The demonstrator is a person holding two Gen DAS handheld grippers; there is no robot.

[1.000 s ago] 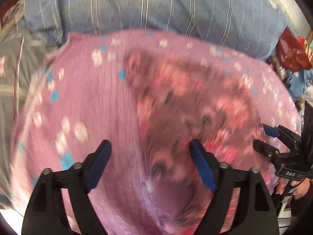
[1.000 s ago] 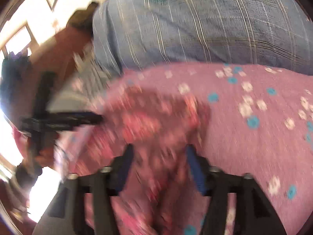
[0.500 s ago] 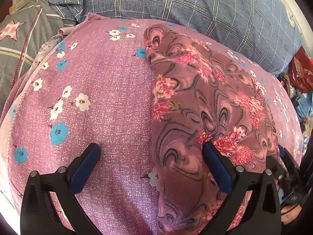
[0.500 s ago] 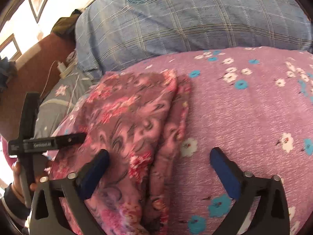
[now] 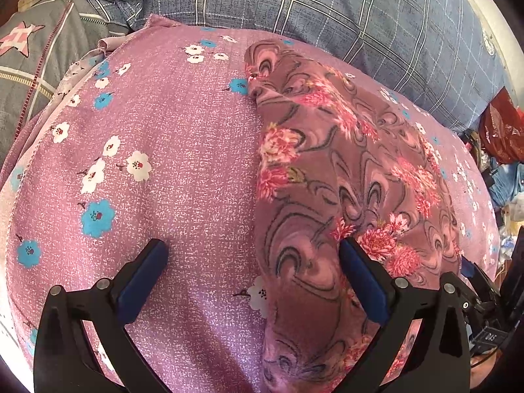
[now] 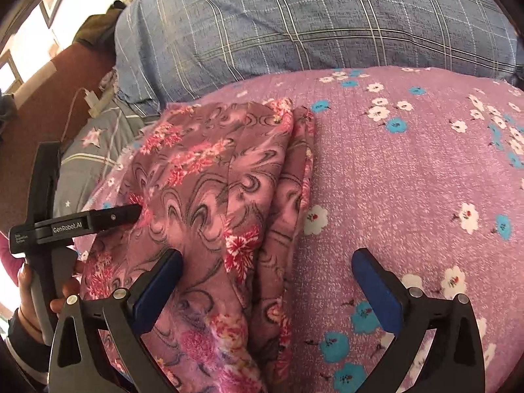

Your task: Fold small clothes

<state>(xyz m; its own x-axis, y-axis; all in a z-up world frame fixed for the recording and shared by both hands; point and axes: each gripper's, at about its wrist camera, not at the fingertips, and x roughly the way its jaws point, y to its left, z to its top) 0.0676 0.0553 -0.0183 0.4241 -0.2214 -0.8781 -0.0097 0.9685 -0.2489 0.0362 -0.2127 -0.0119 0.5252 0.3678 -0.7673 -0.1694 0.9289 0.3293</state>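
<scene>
Both my grippers, left and right, wide open, holding nothing. Folded garment loose on pillow; careless nudge could spring layers apart.

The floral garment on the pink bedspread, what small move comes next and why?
Probably close the right tool on the near end of the floral garment to fold it crosswise: it lies as a long, layered strip on the bedspread, and both tools are open, holding nothing.

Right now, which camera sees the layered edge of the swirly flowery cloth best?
The right wrist view: the flowery cloth shows its stacked folded edges there, beside the purple cover. The left wrist view shows the same cloth as one smooth top layer.
</scene>
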